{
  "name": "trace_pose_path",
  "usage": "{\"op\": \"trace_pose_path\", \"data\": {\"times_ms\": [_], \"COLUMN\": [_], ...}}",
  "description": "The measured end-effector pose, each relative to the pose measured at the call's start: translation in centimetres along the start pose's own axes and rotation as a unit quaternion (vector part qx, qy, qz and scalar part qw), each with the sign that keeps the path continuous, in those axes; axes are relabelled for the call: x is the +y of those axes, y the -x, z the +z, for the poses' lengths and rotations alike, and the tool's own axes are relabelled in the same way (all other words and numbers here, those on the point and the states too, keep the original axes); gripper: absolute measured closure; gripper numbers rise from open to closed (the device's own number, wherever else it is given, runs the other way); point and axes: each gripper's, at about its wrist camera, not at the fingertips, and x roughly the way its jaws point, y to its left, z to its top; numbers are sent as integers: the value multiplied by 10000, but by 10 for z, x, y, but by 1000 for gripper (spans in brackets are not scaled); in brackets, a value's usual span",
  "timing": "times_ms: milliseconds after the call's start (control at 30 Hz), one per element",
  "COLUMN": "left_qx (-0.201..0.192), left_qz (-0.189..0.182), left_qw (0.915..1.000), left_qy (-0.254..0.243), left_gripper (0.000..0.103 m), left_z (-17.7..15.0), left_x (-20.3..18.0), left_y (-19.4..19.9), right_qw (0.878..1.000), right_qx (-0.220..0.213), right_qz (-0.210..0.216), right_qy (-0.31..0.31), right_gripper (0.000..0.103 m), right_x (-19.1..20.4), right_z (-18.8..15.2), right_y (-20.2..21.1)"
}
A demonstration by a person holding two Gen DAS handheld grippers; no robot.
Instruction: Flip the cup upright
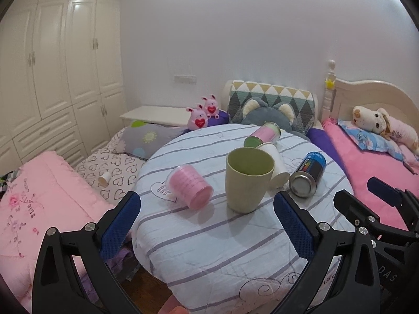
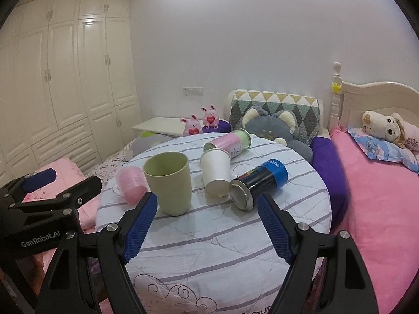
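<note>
A pale green cup (image 1: 247, 179) stands upright, mouth up, on the round table (image 1: 209, 248) with a striped cloth; it also shows in the right wrist view (image 2: 169, 181). A white paper cup (image 1: 275, 166) (image 2: 216, 172) lies tipped behind it. My left gripper (image 1: 207, 222) is open and empty, just in front of the green cup. My right gripper (image 2: 208, 225) is open and empty, nearer the table's front, with the green cup ahead to its left.
On the table lie a pink jar (image 1: 189, 185), a pink-and-green canister (image 1: 263, 134) and a blue-black spray can (image 1: 309, 174). Beds with pink covers (image 2: 379, 196) and plush toys (image 2: 272, 128) ring the table. A wardrobe (image 1: 52, 78) stands at left.
</note>
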Motion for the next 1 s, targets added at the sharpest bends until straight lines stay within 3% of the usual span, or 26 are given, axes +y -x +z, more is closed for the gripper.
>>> {"op": "trace_pose_path", "data": {"times_ms": [1000], "left_qx": [-48], "left_qz": [-80], "left_qw": [9999], "left_qy": [-75], "left_gripper": [0], "left_z": [4], "left_x": [-10], "left_y": [6], "right_qw": [9999], "right_qx": [-101], "right_qz": [-28], "right_qy": [37], "right_gripper": [23], "right_x": [0], "right_z": [2], "right_y": [12]}}
